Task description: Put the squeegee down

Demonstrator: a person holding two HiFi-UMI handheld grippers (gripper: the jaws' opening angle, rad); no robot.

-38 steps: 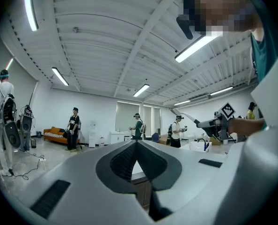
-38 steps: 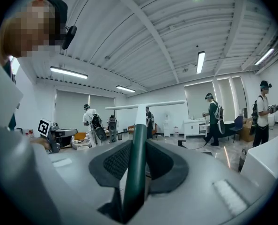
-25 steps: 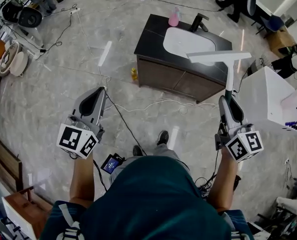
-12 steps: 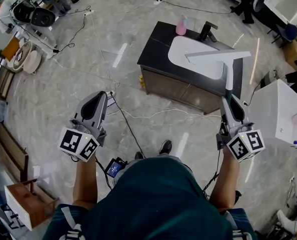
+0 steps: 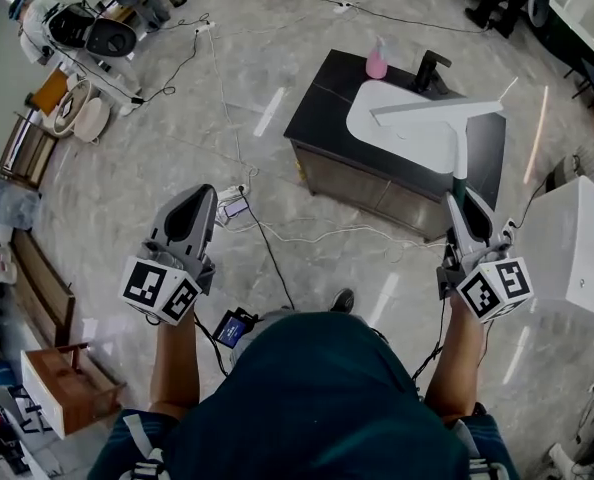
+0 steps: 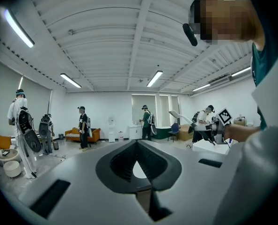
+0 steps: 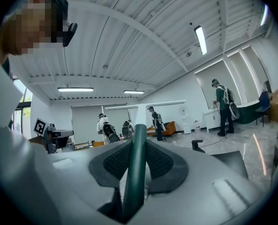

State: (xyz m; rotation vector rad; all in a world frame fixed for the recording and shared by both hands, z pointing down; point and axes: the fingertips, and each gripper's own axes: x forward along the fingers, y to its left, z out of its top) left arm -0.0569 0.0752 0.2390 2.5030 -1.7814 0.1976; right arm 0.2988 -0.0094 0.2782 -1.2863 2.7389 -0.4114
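Note:
The squeegee has a dark green handle and a long white blade. My right gripper is shut on the handle and holds it out roughly level, with the blade in the air over the white basin. In the right gripper view the green handle runs up between the pads to the white blade. My left gripper hangs over the floor at the left, shut with nothing in it. In the left gripper view its tips meet, and my right gripper with the squeegee shows far right.
A dark vanity cabinet carries the basin, a black faucet and a pink bottle. A white box stands at the right. Cables cross the marble floor, and a wooden crate sits at the lower left.
Both grippers have moved with the person, and the cabinet has slid rightward in the head view. The squeegee blade now hangs over the basin. The right grip on the handle is unchanged.

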